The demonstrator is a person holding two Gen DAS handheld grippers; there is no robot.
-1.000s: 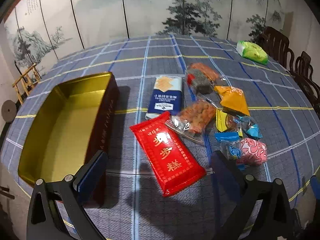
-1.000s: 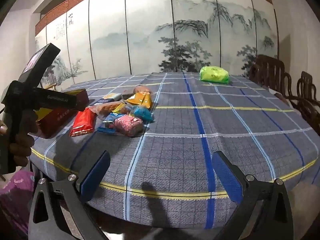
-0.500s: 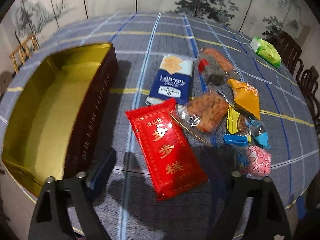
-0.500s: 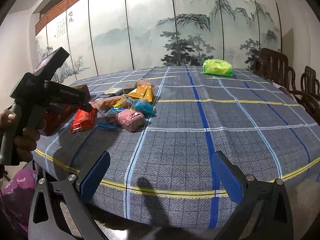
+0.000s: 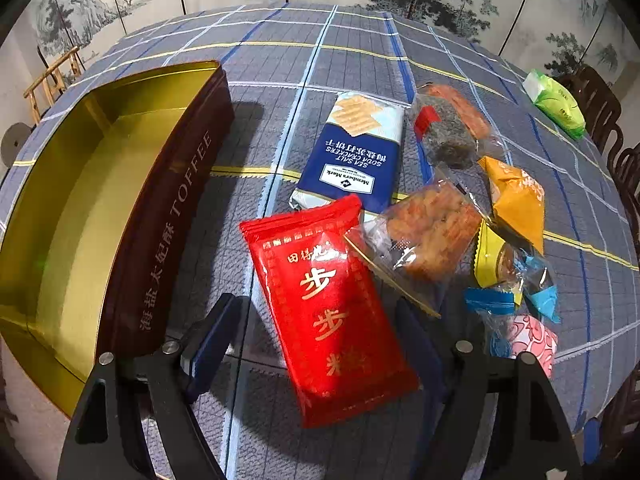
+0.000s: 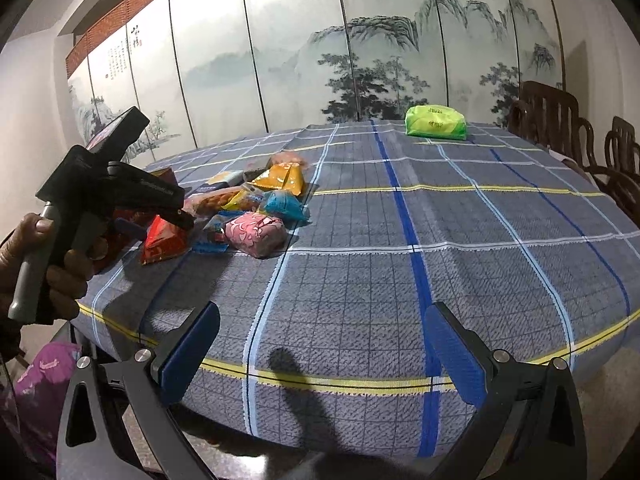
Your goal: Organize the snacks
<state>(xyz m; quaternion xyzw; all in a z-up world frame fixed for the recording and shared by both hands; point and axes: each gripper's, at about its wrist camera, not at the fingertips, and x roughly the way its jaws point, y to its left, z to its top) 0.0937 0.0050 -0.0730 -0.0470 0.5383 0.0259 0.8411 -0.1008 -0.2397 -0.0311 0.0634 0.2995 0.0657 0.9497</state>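
Observation:
A red snack packet point(image 5: 328, 308) lies on the checked tablecloth, between the fingers of my open left gripper point(image 5: 320, 344), which hovers just above it. An open gold-lined toffee tin point(image 5: 80, 208) stands to its left. Beyond lie a blue cracker pack point(image 5: 354, 156), a clear bag of orange snacks point(image 5: 428, 236), an orange packet point(image 5: 516, 200), a dark snack bag point(image 5: 448, 132) and a pink packet point(image 5: 532, 340). My right gripper point(image 6: 320, 356) is open and empty over the table's front edge, away from the pile point(image 6: 256, 208). The left gripper point(image 6: 120, 196) shows there too.
A green packet point(image 6: 436, 122) lies alone at the far side of the table; it also shows in the left wrist view point(image 5: 556, 104). Dark wooden chairs point(image 6: 580, 148) stand at the right. A painted folding screen point(image 6: 320, 48) runs behind the table.
My left gripper has moved forward and down until its fingers straddle the red packet. The right gripper has barely moved.

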